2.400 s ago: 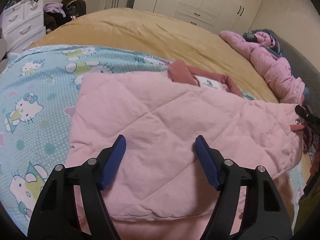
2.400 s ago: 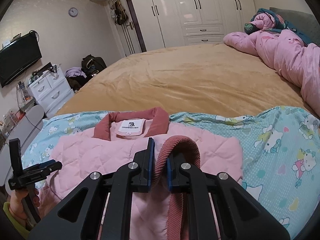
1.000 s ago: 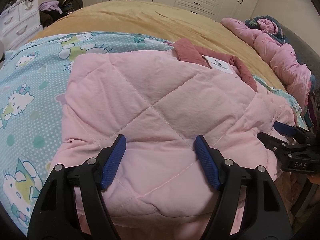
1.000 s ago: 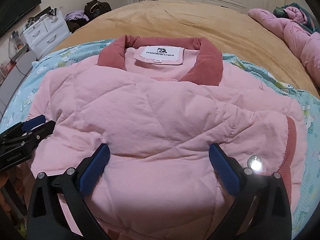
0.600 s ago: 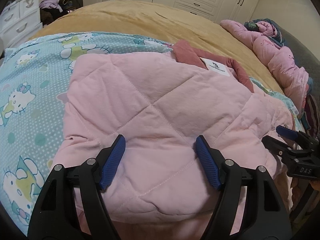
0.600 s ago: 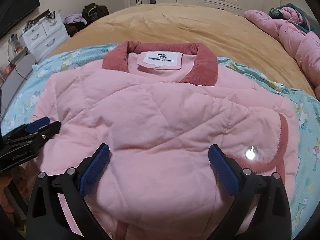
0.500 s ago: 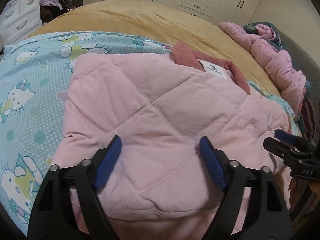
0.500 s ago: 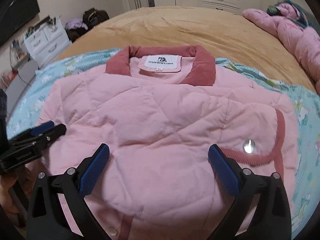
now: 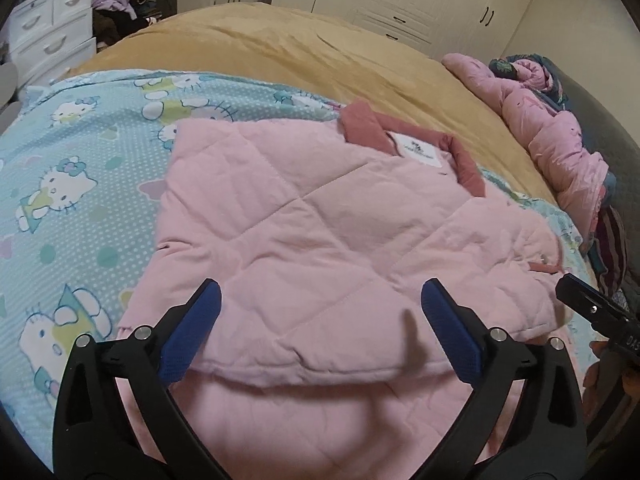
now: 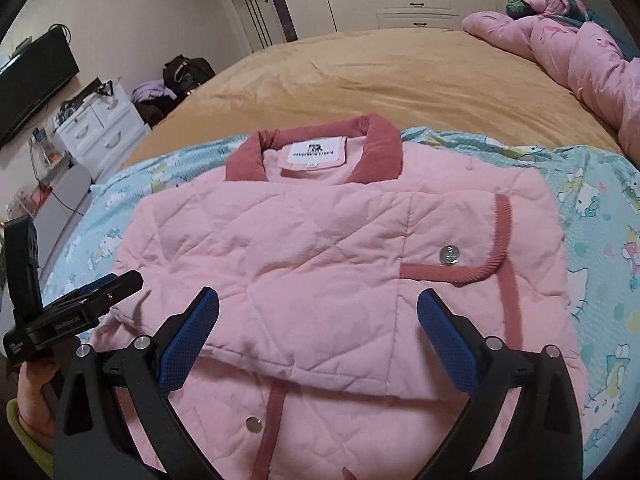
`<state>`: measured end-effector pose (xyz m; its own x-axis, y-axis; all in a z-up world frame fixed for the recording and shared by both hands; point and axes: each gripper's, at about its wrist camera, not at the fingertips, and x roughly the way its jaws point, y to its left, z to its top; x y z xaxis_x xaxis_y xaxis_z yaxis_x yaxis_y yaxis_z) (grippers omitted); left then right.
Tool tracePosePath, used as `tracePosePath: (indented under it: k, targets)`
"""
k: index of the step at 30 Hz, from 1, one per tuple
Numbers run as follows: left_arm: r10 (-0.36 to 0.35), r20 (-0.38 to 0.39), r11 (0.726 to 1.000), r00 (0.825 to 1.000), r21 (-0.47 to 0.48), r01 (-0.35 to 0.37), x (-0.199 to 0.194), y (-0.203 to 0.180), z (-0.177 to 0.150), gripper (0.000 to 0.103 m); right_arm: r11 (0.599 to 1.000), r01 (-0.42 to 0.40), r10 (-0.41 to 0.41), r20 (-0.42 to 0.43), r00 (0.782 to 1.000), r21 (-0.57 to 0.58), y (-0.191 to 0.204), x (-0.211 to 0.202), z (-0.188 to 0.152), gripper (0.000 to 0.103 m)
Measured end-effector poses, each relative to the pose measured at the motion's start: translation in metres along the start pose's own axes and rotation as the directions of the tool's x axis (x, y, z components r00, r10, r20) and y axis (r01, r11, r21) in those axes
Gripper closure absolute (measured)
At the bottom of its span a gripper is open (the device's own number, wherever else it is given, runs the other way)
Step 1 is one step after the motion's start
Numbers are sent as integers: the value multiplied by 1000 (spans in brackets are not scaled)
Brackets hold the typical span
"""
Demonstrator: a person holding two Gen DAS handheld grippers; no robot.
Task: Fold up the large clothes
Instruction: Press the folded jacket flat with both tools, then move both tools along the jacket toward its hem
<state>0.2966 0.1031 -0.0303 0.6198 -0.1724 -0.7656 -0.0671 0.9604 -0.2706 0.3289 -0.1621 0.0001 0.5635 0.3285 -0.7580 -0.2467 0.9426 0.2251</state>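
A pink quilted jacket with a dusty-red corduroy collar (image 10: 320, 264) lies on a pale blue cartoon-print sheet (image 9: 80, 168) spread over the tan-covered bed (image 10: 400, 72), sleeves seemingly folded across its front. Both tools hover above it, holding nothing: the left gripper (image 9: 320, 320) and right gripper (image 10: 318, 320) stand with jaws wide apart. The side folds look done; the next move likely calls for pinching the hem and doubling it toward the collar.
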Motion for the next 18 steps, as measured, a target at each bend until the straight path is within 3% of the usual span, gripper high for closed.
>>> tracePosePath:
  k: [18]
  targets:
    - [-16, 120, 998, 993, 59, 9, -86, -28, -6, 9, 1000, 2, 1, 168, 986, -22, 8, -89, -6, 4]
